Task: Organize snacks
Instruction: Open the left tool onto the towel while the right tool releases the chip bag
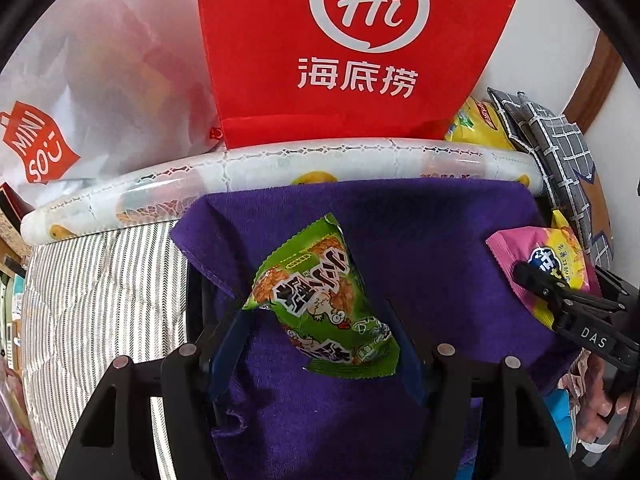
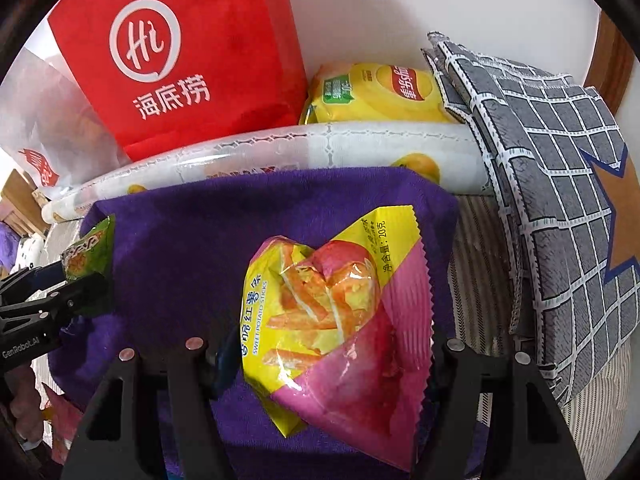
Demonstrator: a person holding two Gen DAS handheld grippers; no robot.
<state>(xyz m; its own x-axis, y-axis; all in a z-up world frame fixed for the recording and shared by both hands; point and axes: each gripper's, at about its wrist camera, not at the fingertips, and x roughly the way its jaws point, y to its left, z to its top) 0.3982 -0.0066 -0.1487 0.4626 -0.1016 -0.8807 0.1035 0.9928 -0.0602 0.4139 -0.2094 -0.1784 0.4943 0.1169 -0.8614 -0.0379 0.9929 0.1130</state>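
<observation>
We see the left gripper (image 1: 320, 316) clamped on a green crinkly snack packet with cartoon chicken print (image 1: 325, 300), held above the purple terry towel (image 1: 420, 240), roughly over its middle. The right gripper (image 2: 324, 344) grips a pink-and-yellow foil bag of sweet potato sticks (image 2: 340, 320) – over the towel's right half, near its right edge. In the left wrist view that bag (image 1: 548, 264) shows at the towel's right edge with the right gripper (image 1: 532, 280) pinching it.

Along the towel's far edge lies a rolled white plastic mat with orange fruit print (image 1: 280, 168). Behind the roll stand a red non-woven bag with a white "Hi" logo (image 1: 352, 52), a translucent white plastic shopping bag with a red logo (image 1: 80, 92) at the left, and a yellow crisps bag (image 2: 376, 94) at the right. A grey checked fabric cushion (image 2: 552, 184) sits past the towel's right edge, on striped fabric (image 1: 100, 292) – possibly a mattress; we can't tell.
</observation>
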